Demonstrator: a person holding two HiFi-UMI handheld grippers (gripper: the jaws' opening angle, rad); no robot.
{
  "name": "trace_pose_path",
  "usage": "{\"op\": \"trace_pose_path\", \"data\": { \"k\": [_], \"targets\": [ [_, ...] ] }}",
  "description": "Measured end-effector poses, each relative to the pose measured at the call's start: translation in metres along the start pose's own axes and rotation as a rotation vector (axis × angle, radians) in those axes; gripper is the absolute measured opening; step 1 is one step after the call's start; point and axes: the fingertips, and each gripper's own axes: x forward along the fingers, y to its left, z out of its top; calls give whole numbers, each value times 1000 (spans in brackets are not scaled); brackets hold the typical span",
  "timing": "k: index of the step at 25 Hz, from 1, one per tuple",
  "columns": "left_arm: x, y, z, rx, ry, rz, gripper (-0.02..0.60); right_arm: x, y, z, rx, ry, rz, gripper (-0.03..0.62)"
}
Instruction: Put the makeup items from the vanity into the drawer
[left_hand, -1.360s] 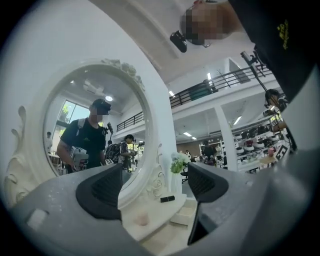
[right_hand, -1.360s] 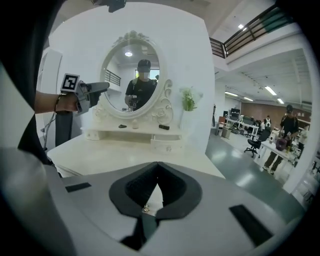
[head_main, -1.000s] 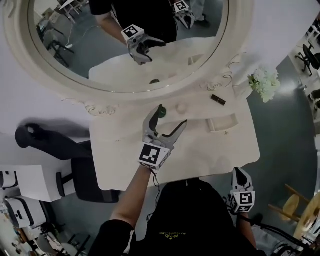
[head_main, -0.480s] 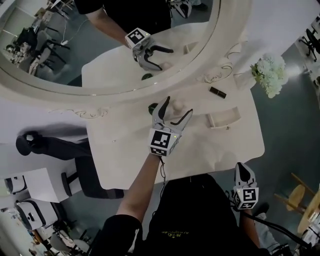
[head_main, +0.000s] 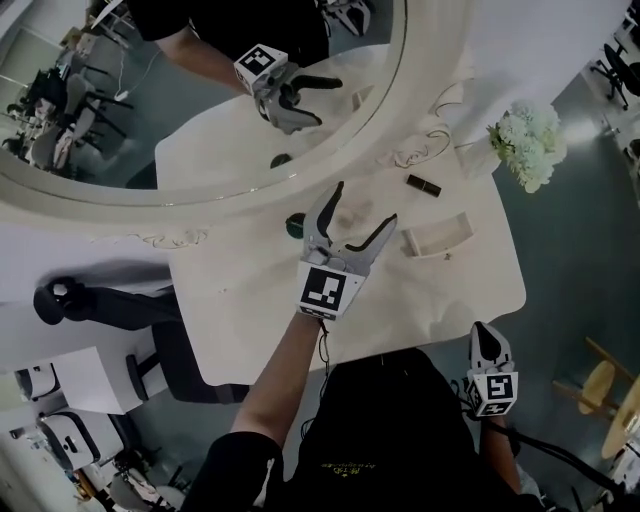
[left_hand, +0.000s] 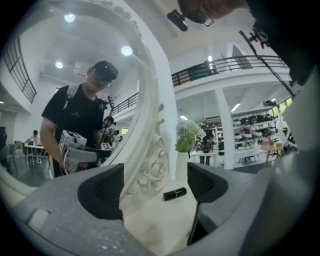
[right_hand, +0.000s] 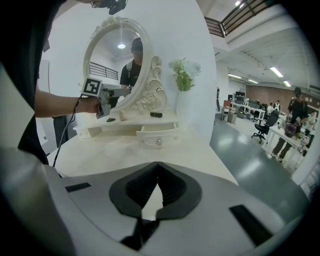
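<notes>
Vanity top (head_main: 240, 300): left gripper (head_main: 365, 202), jaws wide and empty, swings from the green item (head_main: 294, 225) toward the lipstick (head_main: 423, 185) at two o'clock, apparently next for the open drawer (head_main: 437, 236); right gripper (head_main: 486, 342) idles closed.

Left claw (head_main: 365, 202): relocated. One second back, its left jaw tip sat at the dark green item (head_main: 294, 226). Half a second back, it had slid right, with that item just outside the left jaw. It is now further right and turned toward the lipstick (head_main: 423, 185), which the left gripper view shows ahead between the spread jaws.
Dark green item: now clear of the claw, on its left.
Head view: swung, so the mirror frame (head_main: 250, 195) sits further up-left.
</notes>
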Motion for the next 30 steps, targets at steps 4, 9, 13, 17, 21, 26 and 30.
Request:
{"op": "trace_pose_path", "data": {
  "k": [4,9,13,17,21,26,30],
  "targets": [
    [45,-40,-1,24,23,-133,383,-3,-4,0,15,-17,-15,3],
    [86,-77,-43,176,212,-325,383,-19,-21,-11,72,-33,-80,3],
    [98,-88,-65,373,401,-460,383,-36,-40,-32,138,-28,-150,3],
    [106,-93,-77,632,568,-568,382,-47,-44,-55,179,-29,-202,3],
    [108,-105,-101,825,738,-650,380,-51,-39,-54,220,-45,-211,3],
    [108,-106,-115,822,863,-701,356,-54,-36,-57,221,-51,-205,3],
    [113,-106,-110,783,878,-676,271,-56,-35,-63,241,-38,-212,3]
  ]
}}
